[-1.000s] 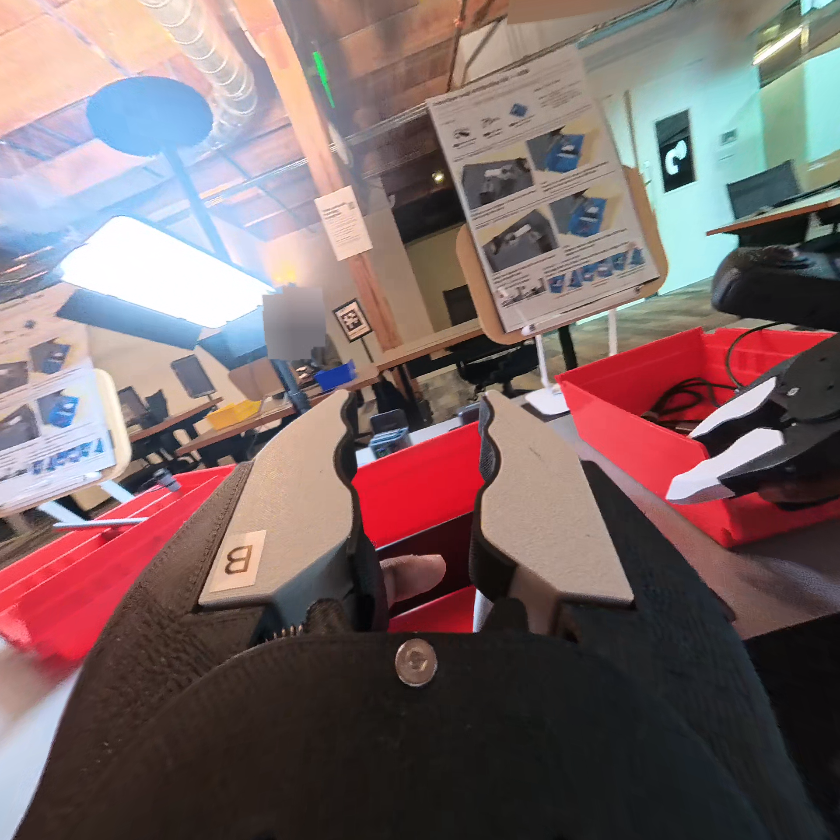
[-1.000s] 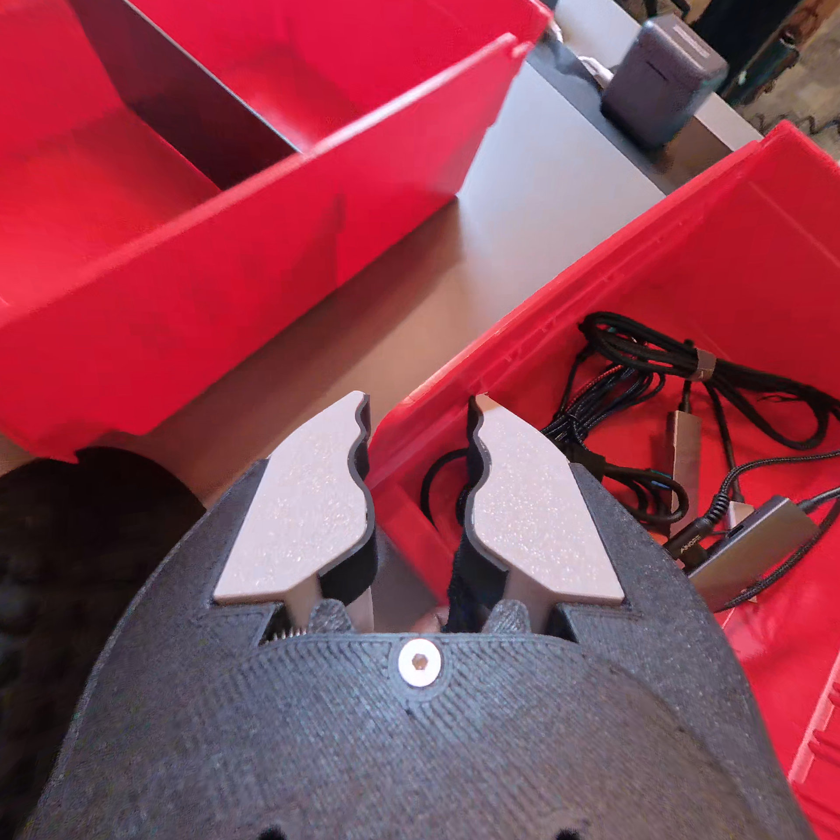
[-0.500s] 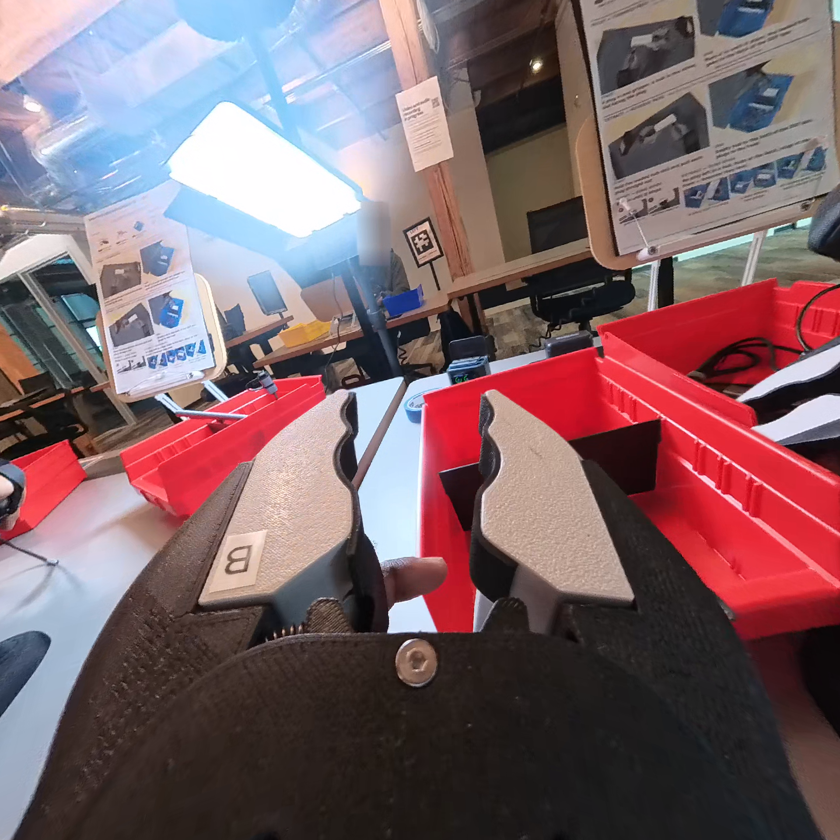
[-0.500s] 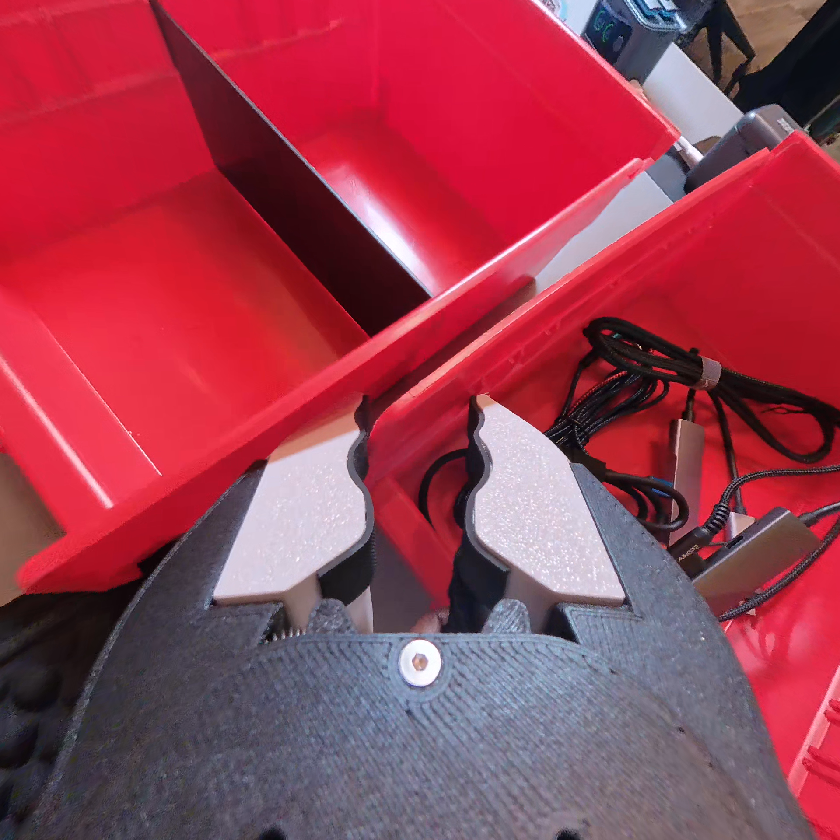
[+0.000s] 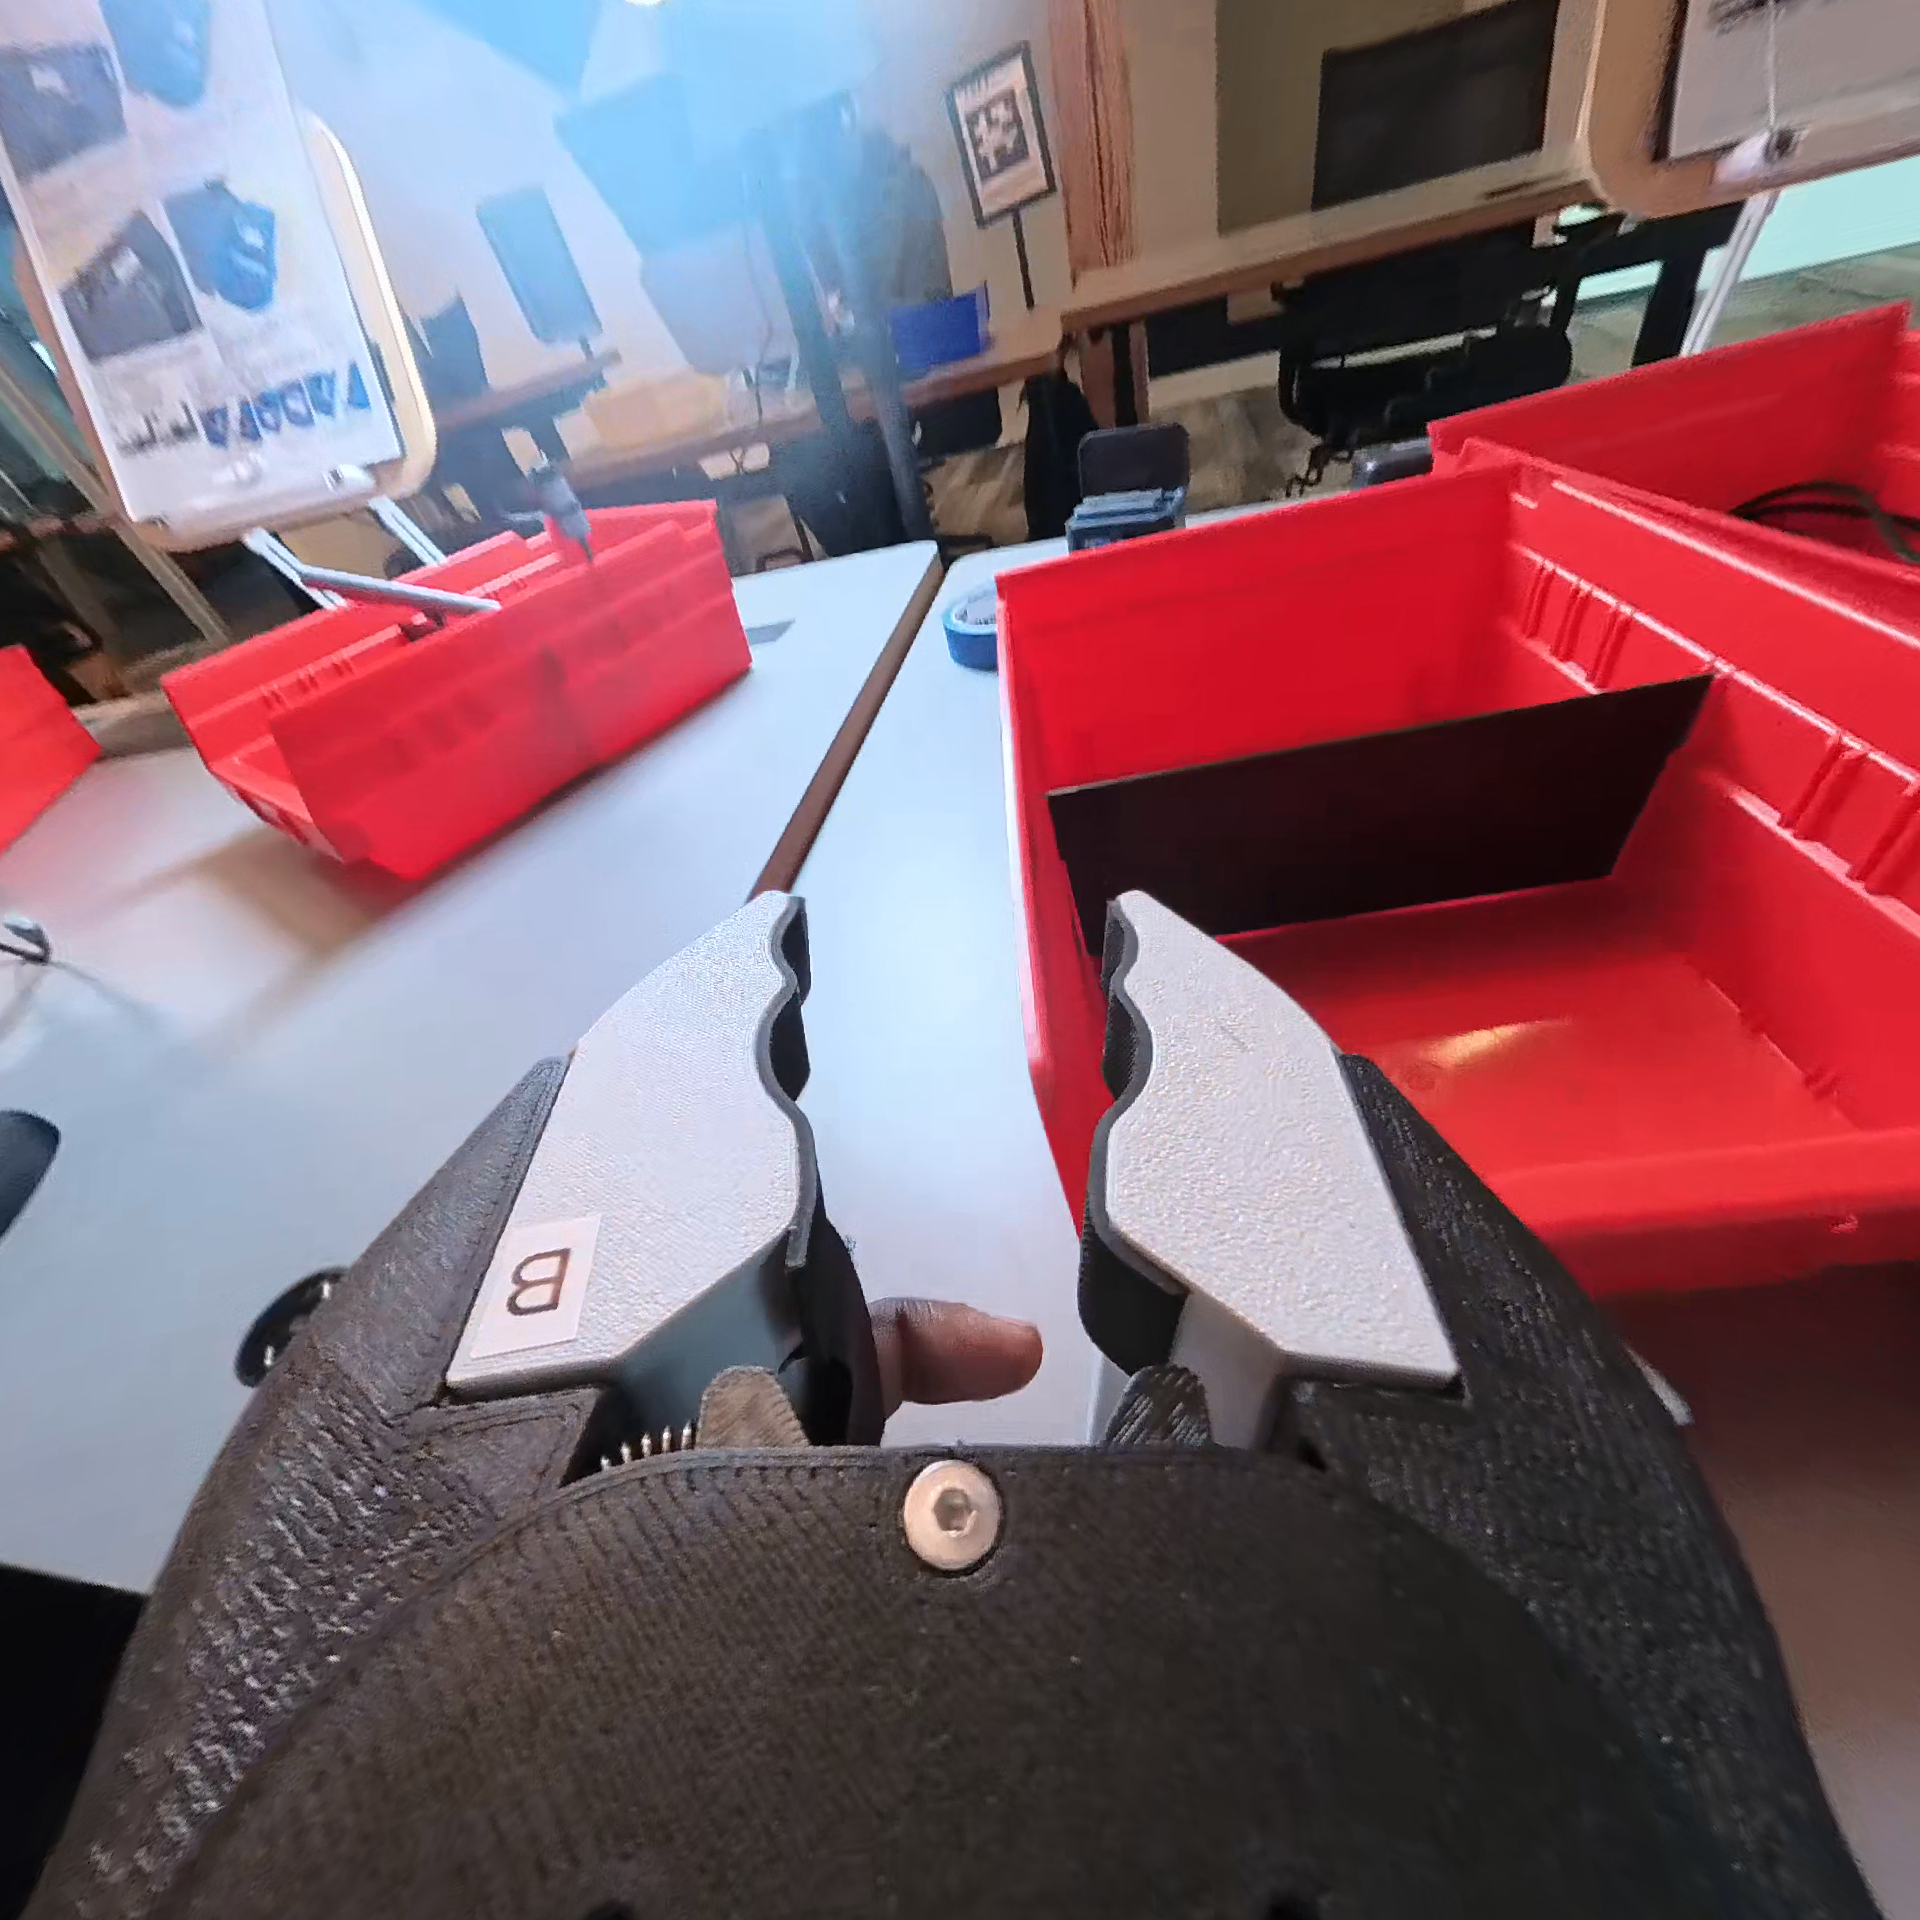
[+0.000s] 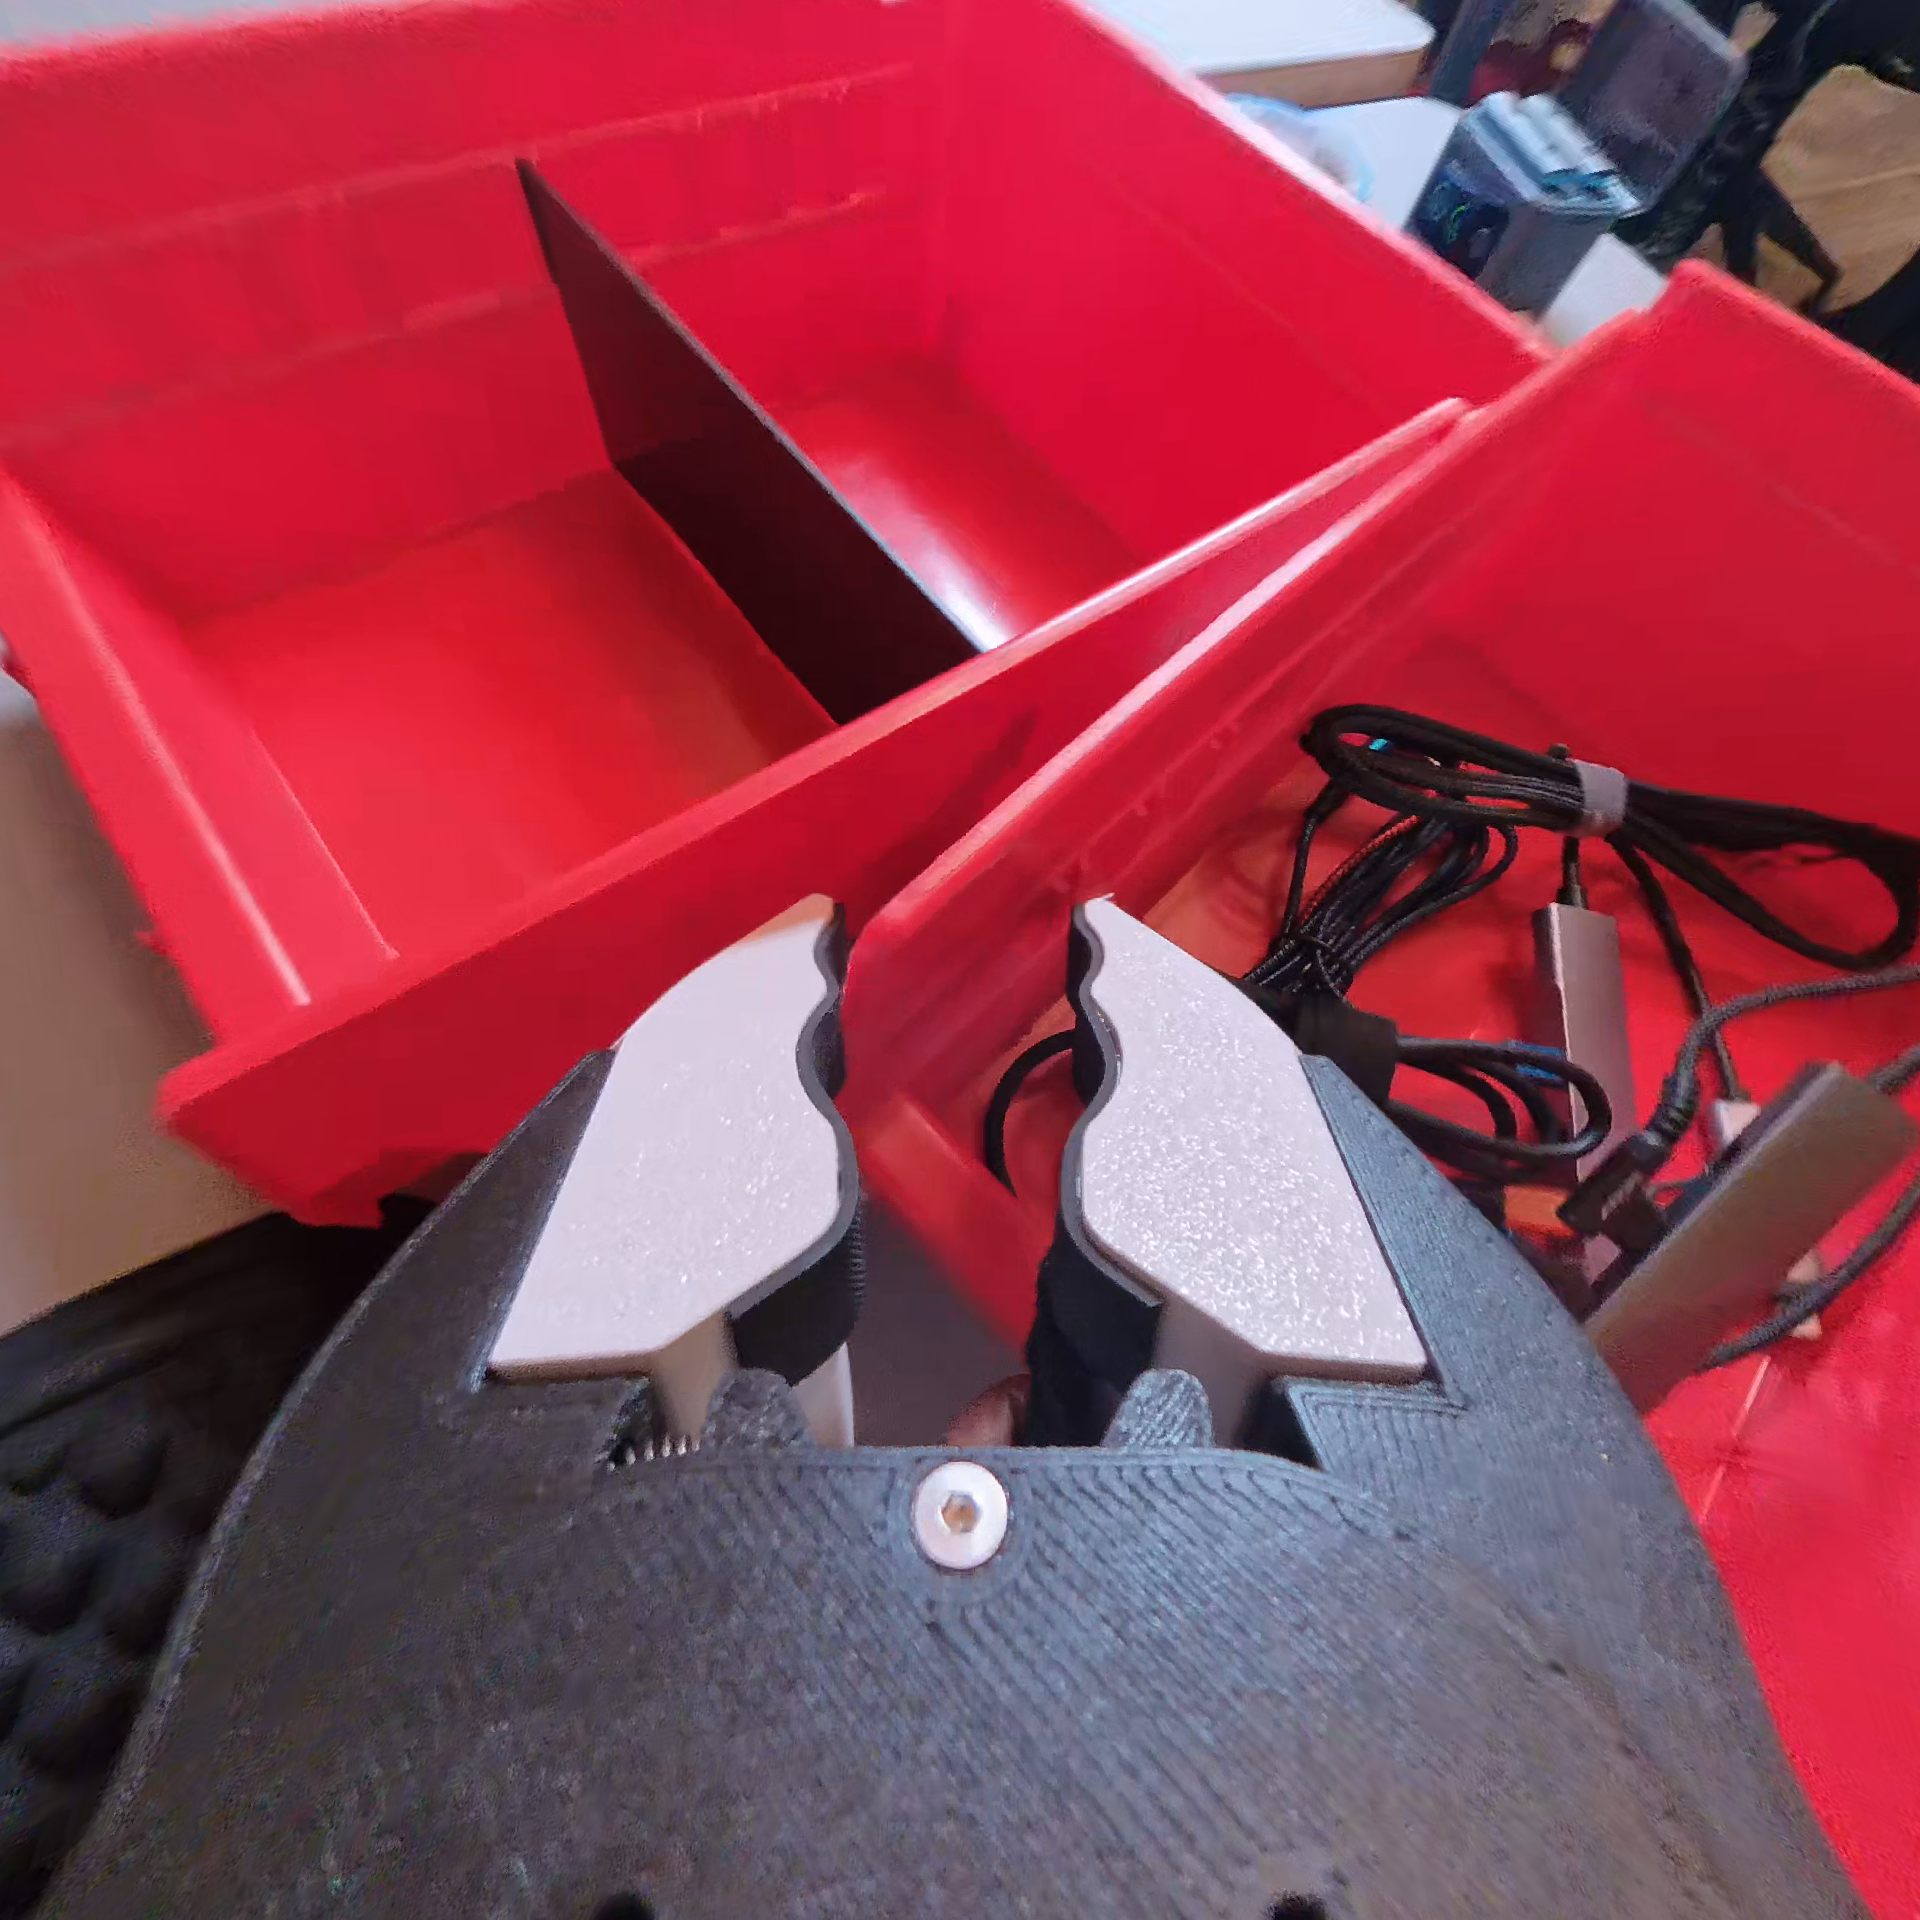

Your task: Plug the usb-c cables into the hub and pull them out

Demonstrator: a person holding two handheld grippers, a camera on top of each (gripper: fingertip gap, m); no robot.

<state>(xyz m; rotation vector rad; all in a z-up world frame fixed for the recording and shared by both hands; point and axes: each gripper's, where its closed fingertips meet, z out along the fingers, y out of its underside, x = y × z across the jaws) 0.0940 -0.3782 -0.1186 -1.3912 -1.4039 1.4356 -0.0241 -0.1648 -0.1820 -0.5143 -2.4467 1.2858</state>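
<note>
With both my left gripper [image 5: 951, 925] and right gripper [image 6: 956, 914] spread and holding nothing, the red bin wall [image 6: 1039, 883] stands between my right fingers and the black cables [image 6: 1455, 790] and grey hub [image 6: 1756, 1216], on a grey table [image 5: 416, 987].

Grey tabletop [image 5: 312, 1039]; wooden desks [image 5: 1299, 260], black office chair [image 5: 1423, 343], wooden post [image 5: 1091, 125] behind.

Divided bin [image 6: 582, 914] open-topped, black divider [image 6: 727, 488] splitting it, neighbouring bin [image 6: 1662, 499] crowded with cables [image 6: 1455, 790], possibly tangled

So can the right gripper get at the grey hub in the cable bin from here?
Probably yes: the right gripper is open over the bin's near wall, and the hub lies uncovered just beyond, among cables.
</note>
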